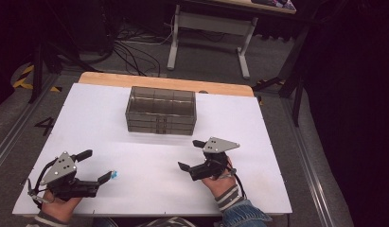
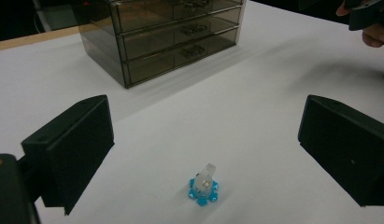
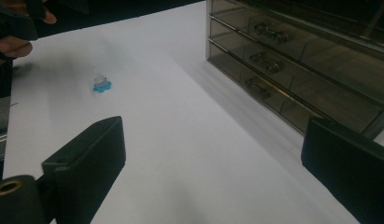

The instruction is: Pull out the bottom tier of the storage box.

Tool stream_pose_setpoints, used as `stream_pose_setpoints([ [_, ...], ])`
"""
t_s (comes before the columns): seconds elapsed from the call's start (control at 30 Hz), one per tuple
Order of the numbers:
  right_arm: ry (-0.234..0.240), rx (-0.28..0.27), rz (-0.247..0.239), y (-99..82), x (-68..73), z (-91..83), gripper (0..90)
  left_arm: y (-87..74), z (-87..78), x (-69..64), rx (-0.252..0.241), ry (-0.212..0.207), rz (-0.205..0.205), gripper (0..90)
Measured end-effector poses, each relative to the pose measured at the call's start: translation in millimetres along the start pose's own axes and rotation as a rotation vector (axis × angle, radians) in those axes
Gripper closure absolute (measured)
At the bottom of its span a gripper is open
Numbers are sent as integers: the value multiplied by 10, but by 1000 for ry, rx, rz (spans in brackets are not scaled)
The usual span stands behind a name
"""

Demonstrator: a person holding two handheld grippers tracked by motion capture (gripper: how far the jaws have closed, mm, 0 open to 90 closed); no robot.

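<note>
Small blue-based clear plastic ring (image 2: 203, 188) on white bench (image 1: 149, 165): likely light, slippery, rigid; pinch its base. Left gripper (image 2: 203, 154) fingers spread; right gripper (image 3: 217, 168) spread too.

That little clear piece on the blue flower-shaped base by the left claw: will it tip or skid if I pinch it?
The small clear plastic piece on a blue flower-shaped base looks light, so a touch from one jaw of the open left claw would probably skid it across the smooth white table. Its top leans and narrows, so it may tip. It seems stiff, probably not fragile.
</note>
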State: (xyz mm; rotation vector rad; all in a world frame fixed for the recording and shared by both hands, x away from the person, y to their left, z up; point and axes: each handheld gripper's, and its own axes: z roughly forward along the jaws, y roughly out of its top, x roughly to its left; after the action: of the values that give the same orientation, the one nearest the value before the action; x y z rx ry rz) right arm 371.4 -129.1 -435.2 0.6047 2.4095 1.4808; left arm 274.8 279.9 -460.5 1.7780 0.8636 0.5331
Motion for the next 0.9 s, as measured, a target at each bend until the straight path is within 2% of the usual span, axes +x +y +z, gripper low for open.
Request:
stream_pose_setpoints([
  [0.47, 36, 7, 0, 99, 21, 228, 59, 1, 2, -6, -5, -4, 2, 46],
  [0.9, 8, 20, -49, 115, 53, 225, 123, 1, 2, -8, -5, -5, 3, 46],
])
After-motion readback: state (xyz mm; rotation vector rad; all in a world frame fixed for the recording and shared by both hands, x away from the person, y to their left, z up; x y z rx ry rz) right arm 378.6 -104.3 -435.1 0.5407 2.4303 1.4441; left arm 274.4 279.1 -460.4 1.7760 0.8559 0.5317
